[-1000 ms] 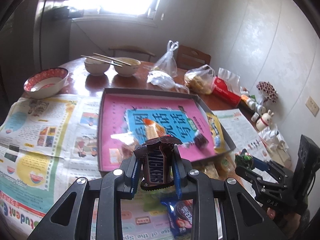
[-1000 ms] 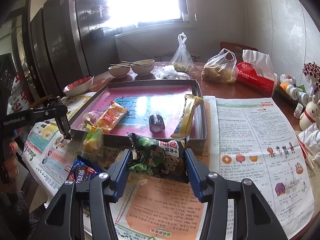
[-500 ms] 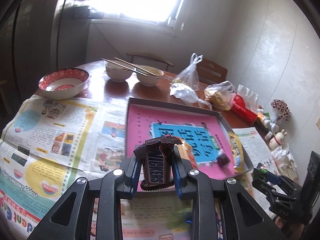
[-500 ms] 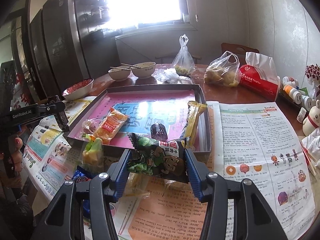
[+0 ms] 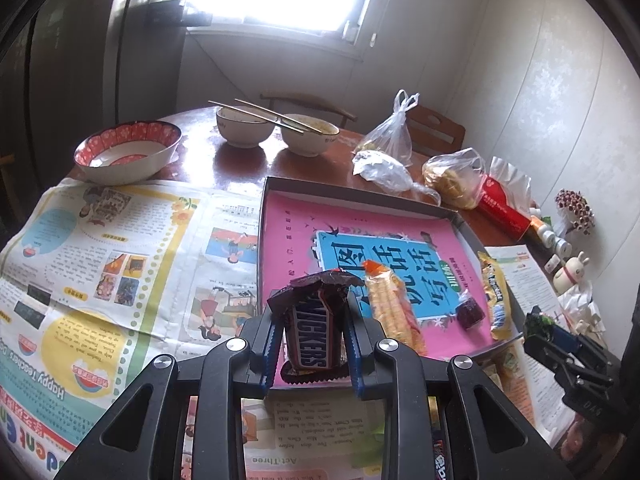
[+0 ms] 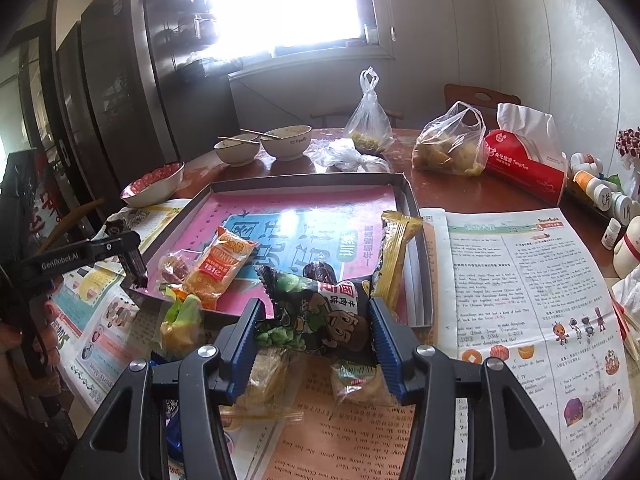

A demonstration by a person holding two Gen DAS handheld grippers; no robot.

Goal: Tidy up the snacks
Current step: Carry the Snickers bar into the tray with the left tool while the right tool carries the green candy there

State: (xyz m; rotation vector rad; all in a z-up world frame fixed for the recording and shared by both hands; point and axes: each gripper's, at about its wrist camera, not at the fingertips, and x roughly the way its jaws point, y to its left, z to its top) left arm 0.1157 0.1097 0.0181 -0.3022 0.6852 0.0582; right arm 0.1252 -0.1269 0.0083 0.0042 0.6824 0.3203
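Observation:
My left gripper (image 5: 314,342) is shut on a brown Snickers bar (image 5: 314,330), held upright over the near left corner of the shallow grey tray (image 5: 360,190) with a pink and blue liner. My right gripper (image 6: 314,336) is shut on a green and black snack packet (image 6: 316,312), held above the newspaper just short of the tray's near rim (image 6: 424,280). In the tray lie an orange wafer pack (image 5: 390,308), a small dark sweet (image 5: 470,312) and a yellow bar (image 5: 494,296). Loose snacks (image 6: 180,324) lie on the newspaper in front of the tray.
Newspaper (image 5: 100,260) covers the round wooden table. Behind the tray stand a red-patterned bowl (image 5: 126,154), two bowls with chopsticks (image 5: 276,130), plastic bags (image 6: 448,144) and a red tissue pack (image 6: 528,164). Small bottles and figurines (image 6: 600,192) line the right wall.
My left gripper has moved left and forward with the Snickers bar, now over the tray's near left corner. My right gripper has risen slightly with the packet toward the tray.

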